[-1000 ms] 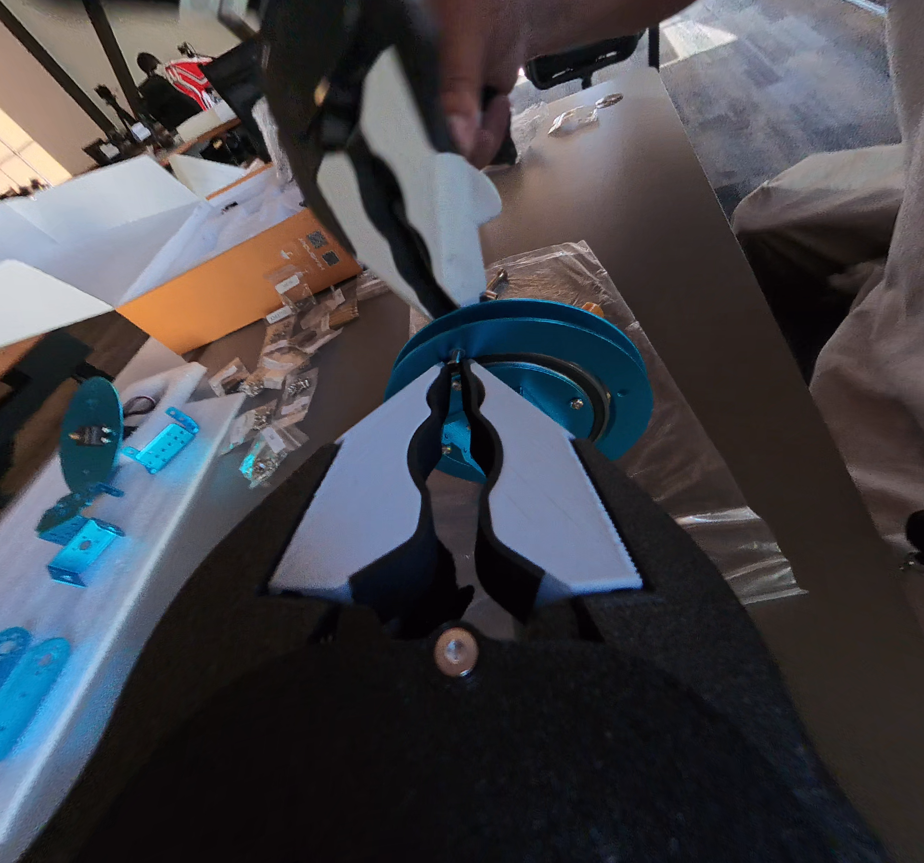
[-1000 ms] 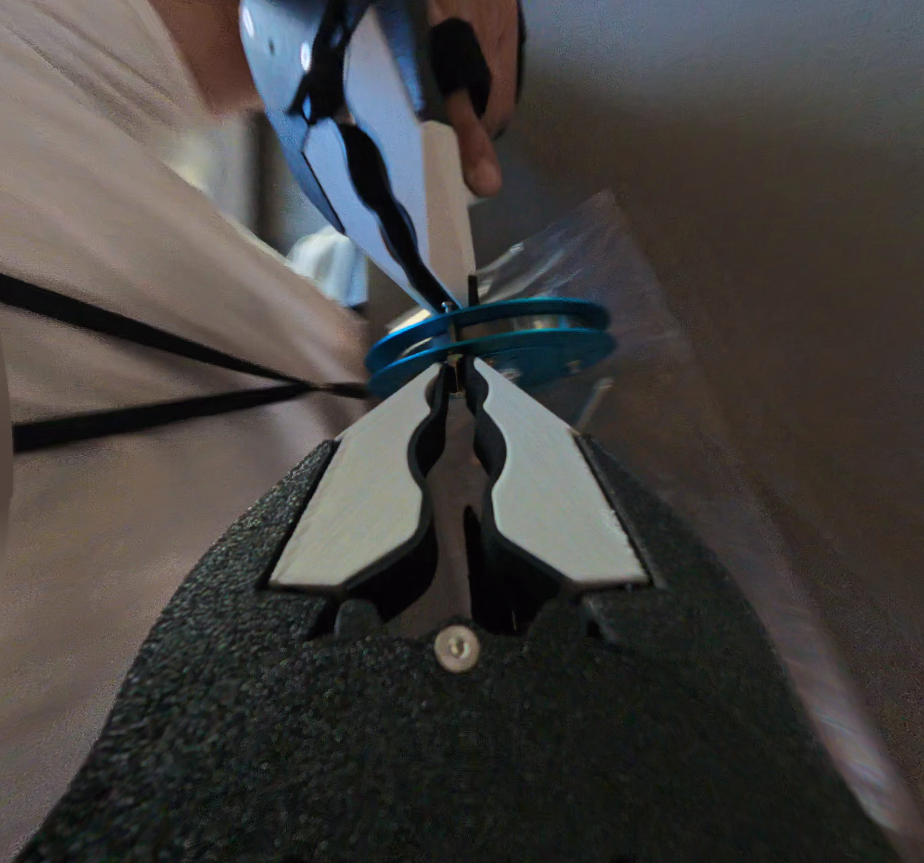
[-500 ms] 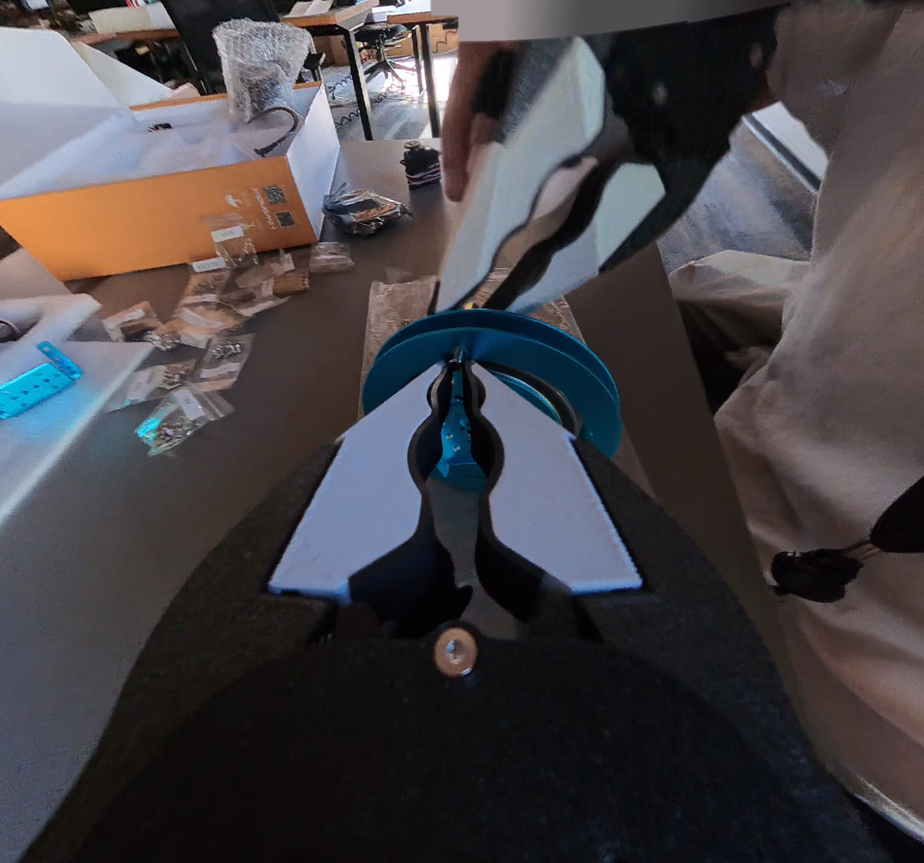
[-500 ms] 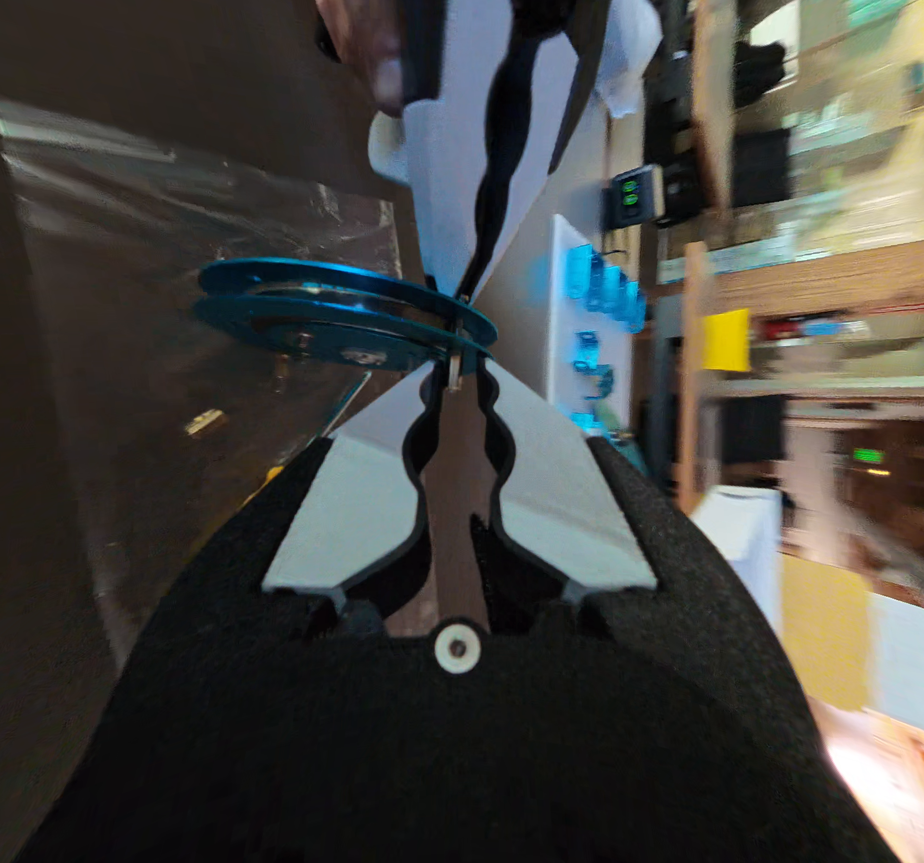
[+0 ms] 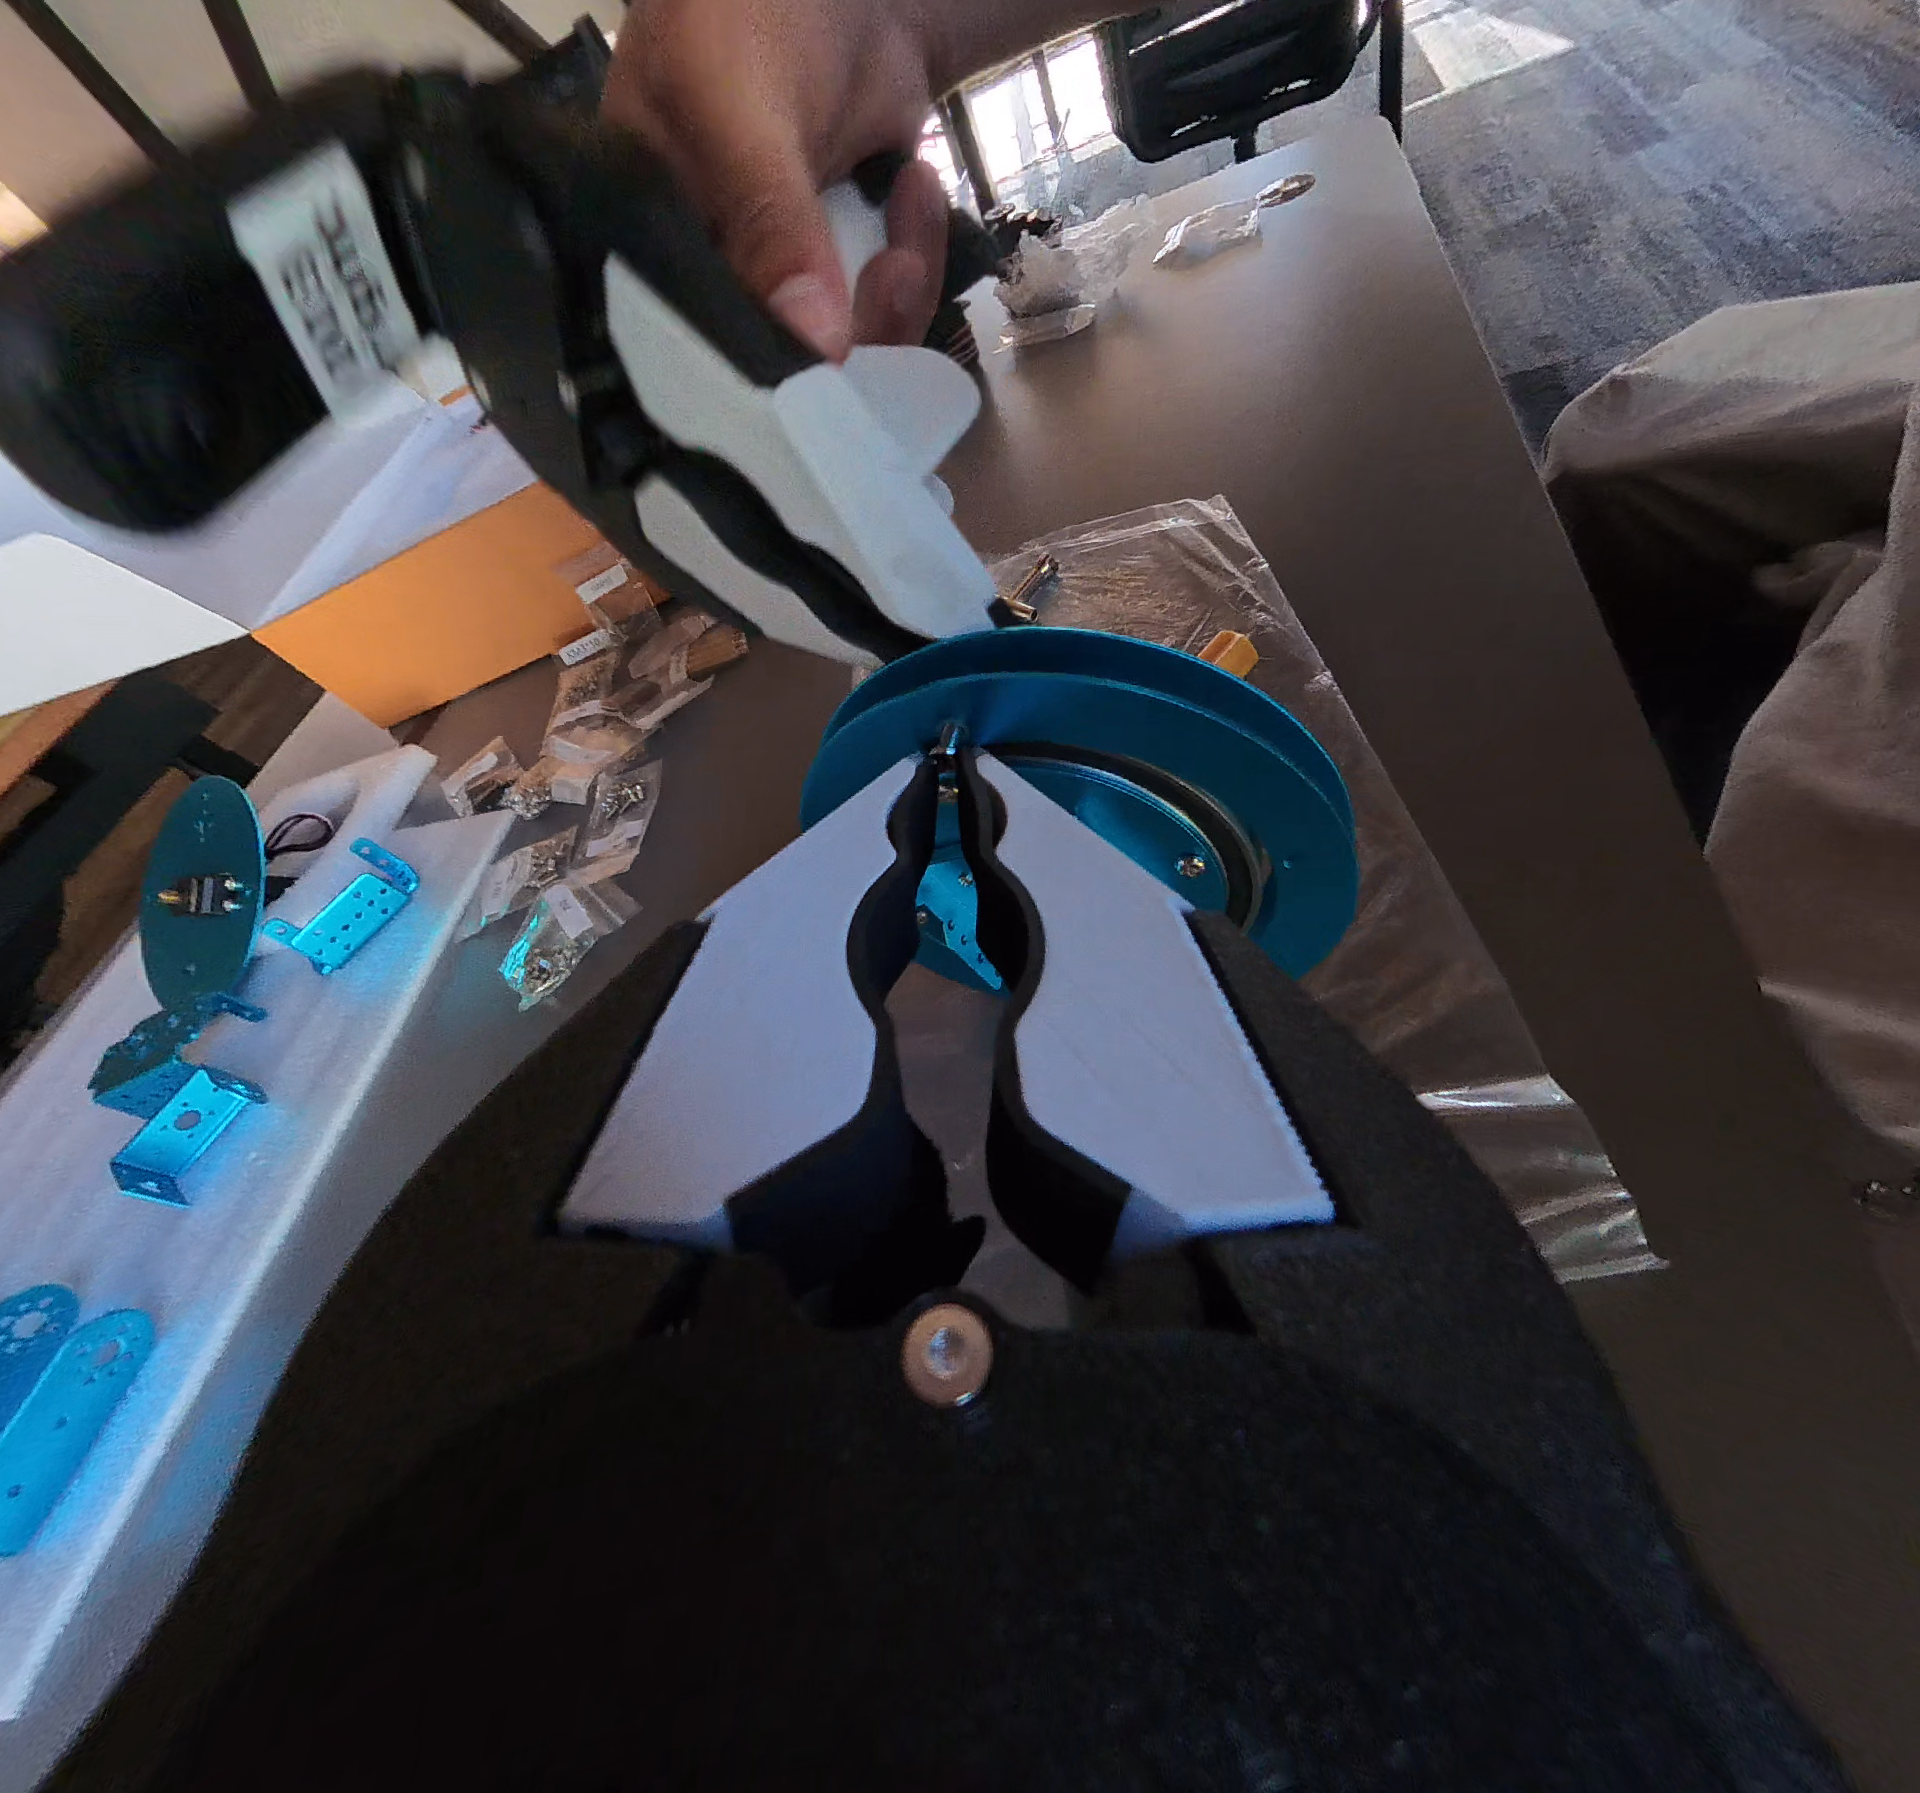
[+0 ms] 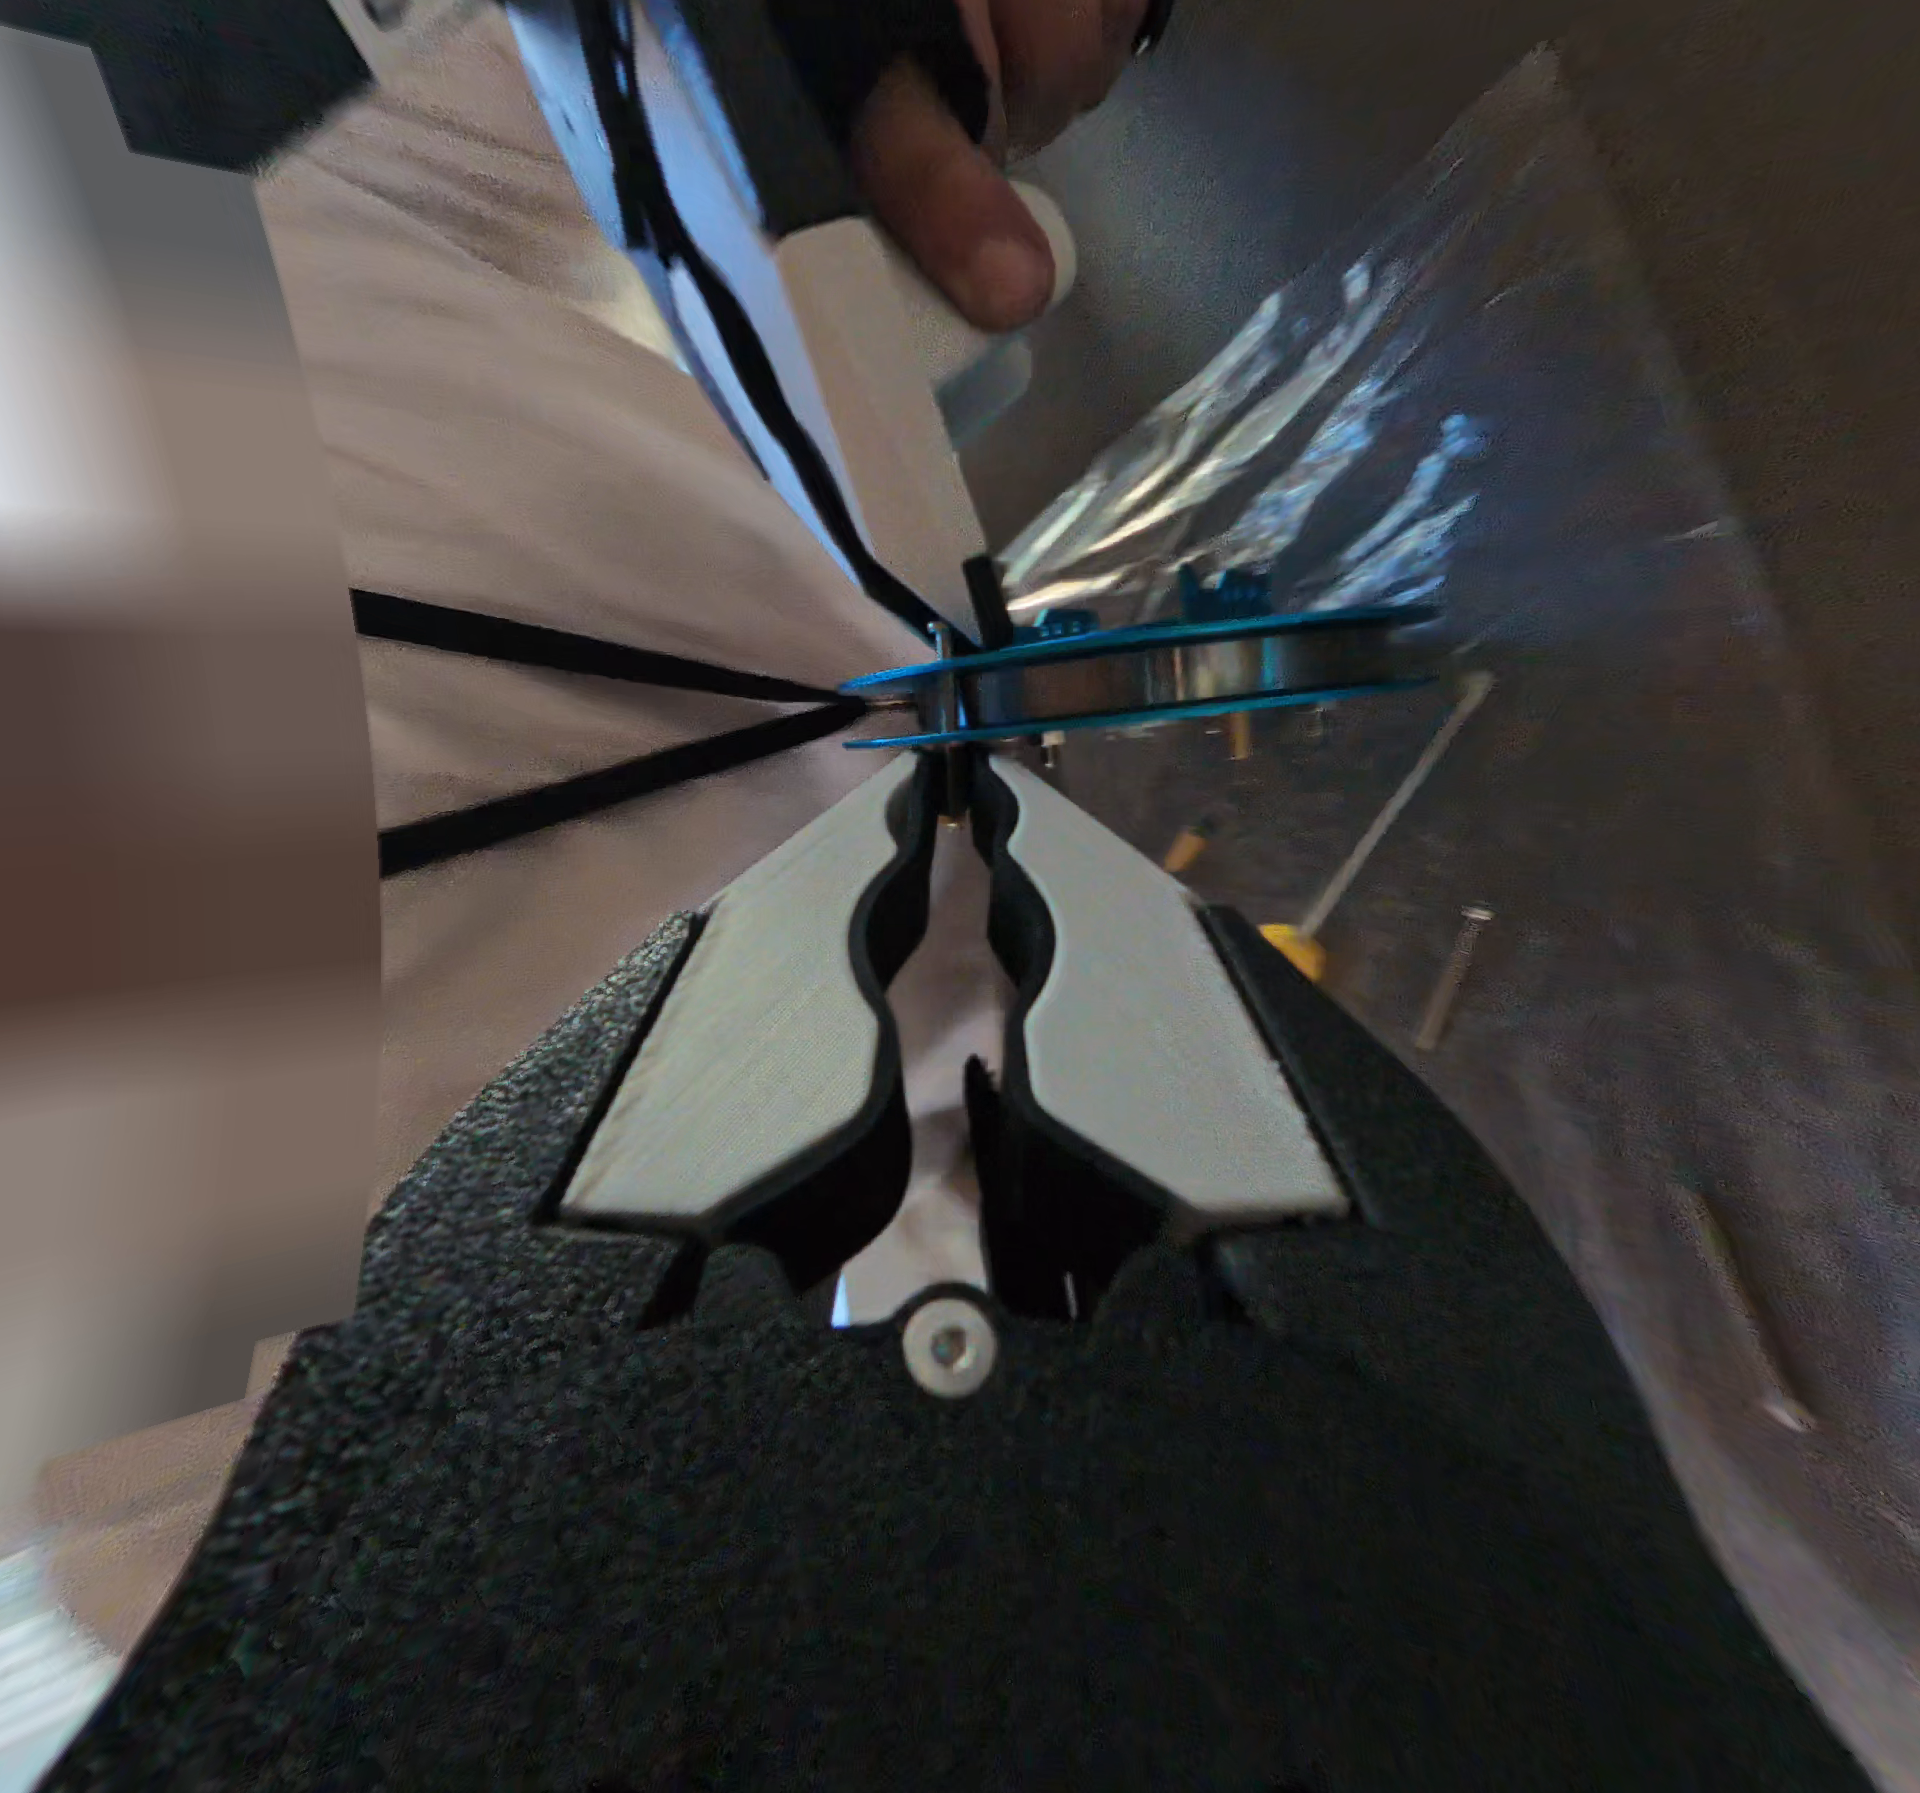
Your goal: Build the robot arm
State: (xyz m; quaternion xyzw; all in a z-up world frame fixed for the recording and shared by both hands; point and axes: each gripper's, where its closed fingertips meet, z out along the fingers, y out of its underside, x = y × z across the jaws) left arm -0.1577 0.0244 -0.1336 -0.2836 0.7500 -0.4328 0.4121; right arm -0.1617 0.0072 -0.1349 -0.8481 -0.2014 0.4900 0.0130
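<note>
The round metal double-disc wheel (image 5: 1101, 704) is bright blue, the crinkled plastic sheet (image 5: 1455, 974) under it clear, the flat cardboard box (image 5: 436, 621) orange.

1. Daylight enters from bright windows (image 5: 1023, 96) far behind in the left wrist view; the near black housing sits in deep shadow.
2. Glare streaks the crinkled clear plastic sheet (image 6: 1299, 455) in the right wrist view.
3. Motion blur smears that view's edges and the other black-and-white tongs (image 5: 940, 637).
4. Wide-angle distortion bends the brown surface (image 5: 1455, 455).
</note>
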